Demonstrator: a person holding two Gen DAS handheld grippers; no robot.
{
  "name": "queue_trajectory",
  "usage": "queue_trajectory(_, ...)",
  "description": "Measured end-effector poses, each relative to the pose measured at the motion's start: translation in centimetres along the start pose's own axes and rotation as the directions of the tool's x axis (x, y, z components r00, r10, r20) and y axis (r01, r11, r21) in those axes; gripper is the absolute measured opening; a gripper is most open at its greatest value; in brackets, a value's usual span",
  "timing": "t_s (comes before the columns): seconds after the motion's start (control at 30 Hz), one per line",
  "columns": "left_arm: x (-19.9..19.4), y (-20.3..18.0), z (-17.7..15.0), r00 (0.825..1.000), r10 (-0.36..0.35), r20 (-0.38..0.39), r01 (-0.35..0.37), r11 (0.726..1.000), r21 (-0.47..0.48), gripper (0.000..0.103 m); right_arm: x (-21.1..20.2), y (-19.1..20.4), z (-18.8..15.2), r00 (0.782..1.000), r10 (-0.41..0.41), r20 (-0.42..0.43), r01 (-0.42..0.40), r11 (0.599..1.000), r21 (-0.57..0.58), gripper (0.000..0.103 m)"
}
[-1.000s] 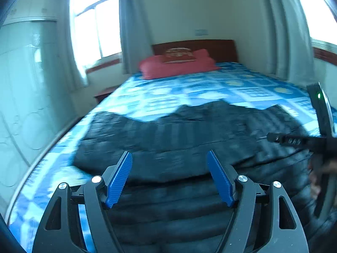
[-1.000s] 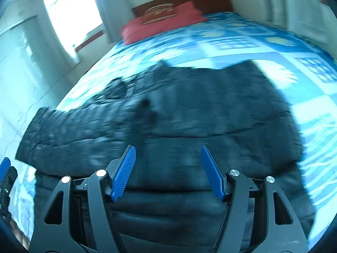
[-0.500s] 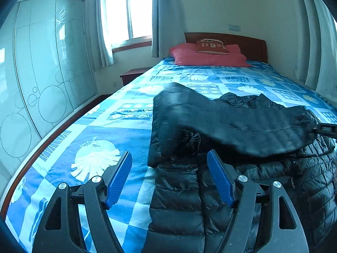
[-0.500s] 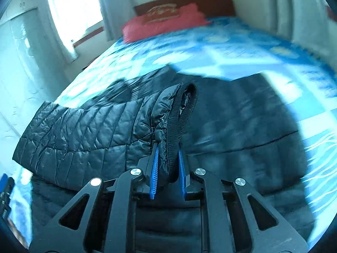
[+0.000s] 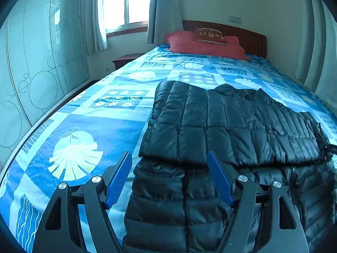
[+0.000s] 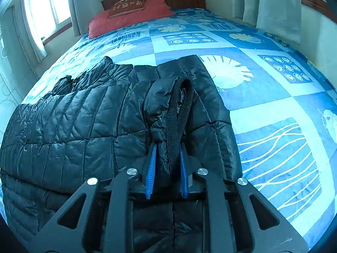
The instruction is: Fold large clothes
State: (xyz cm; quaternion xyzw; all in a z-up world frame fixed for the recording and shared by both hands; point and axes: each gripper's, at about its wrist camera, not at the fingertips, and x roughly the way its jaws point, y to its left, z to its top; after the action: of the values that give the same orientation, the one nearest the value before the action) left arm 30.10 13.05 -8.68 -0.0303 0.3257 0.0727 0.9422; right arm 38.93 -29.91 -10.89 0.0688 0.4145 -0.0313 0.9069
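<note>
A black puffer jacket [image 5: 221, 126] lay across the near half of the bed [image 5: 105, 109], on a blue patchwork cover printed with pale leaves and circles. One sleeve [image 6: 69, 124] was folded over the body of the jacket, running crosswise from the left edge toward the right, its quilted panels lying fairly flat.

The right gripper [image 6: 167, 154] had the cuff [image 6: 179, 109] of that sleeve between its blue pads. The ribbed black band of the cuff stood up in a loop above the fingers, with a bunch of quilted fabric squeezed in beside it. The jaws had just been easing apart a little, though the pads were pressed against the fabric on both sides (so the cuff was clamped, as far as I could see). In the left view only a dark tip of this gripper showed at the right edge, at the sleeve's end.

The left gripper [image 5: 169, 175] hung above the jacket's left edge with its fingers [image 5: 119, 177] standing wide apart and nothing between them; below it lay the lower part of the jacket and a strip of bed cover.

At the head of the bed sat a red pillow [image 5: 202, 46] with a smaller brown cushion [image 5: 209, 36] on top, against a dark wooden headboard [image 5: 246, 35]. Curtained windows [image 5: 124, 2] lit the room, and a frosted wardrobe [image 5: 38, 67] stood to the left.
</note>
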Motion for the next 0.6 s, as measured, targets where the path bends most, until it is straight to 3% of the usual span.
queue_trajectory(0.03, 0.2, 0.1, 0.4, 1.0, 0.001, 0.004, -0.001, 1.0, -0.002, 0.073, -0.6, 0.2, 0.2, 1.0, -0.008, 0.02, 0.008, 1.0, 0.0, 0.035)
queue_trajectory(0.07, 0.4, 0.1, 0.8, 1.0, 0.003, 0.008, -0.003, 1.0, -0.005, 0.073, -1.3, 0.6, 0.4, 0.999, -0.019, 0.047, 0.019, 1.0, -0.004, 0.048)
queue_trajectory(0.1, 0.7, 0.2, 1.2, 1.0, 0.006, 0.011, -0.006, 1.0, -0.009, 0.073, -2.0, 1.2, 0.6, 0.996, -0.03, 0.08, 0.032, 0.999, -0.02, 0.051)
queue_trajectory(0.27, 3.7, 0.2, 3.3, 1.0, 0.024, -0.002, -0.024, 1.0, -0.021, 0.073, -1.6, 4.7, 1.2, 0.994, -0.01, 0.107, 0.023, 0.992, -0.121, 0.051)
queue_trajectory(0.43, 8.2, 0.1, 2.4, 0.99, 0.092, -0.103, -0.092, 0.996, 0.001, 0.073, 2.8, 6.1, -0.5, 0.998, -0.061, 0.005, 0.06, 0.979, -0.193, 0.051)
queue_trajectory(0.53, 10.4, 0.7, 1.3, 0.98, 0.069, -0.185, -0.074, 0.997, -0.019, 0.073, 3.5, 5.8, -1.1, 0.999, -0.049, 0.003, 0.048, 0.983, -0.177, 0.052)
queue_trajectory(0.6, 10.3, 1.1, 1.4, 0.98, 0.053, -0.192, -0.061, 0.997, -0.038, 0.073, 3.3, 5.7, -0.7, 0.999, -0.044, -0.008, 0.042, 0.984, -0.176, 0.052)
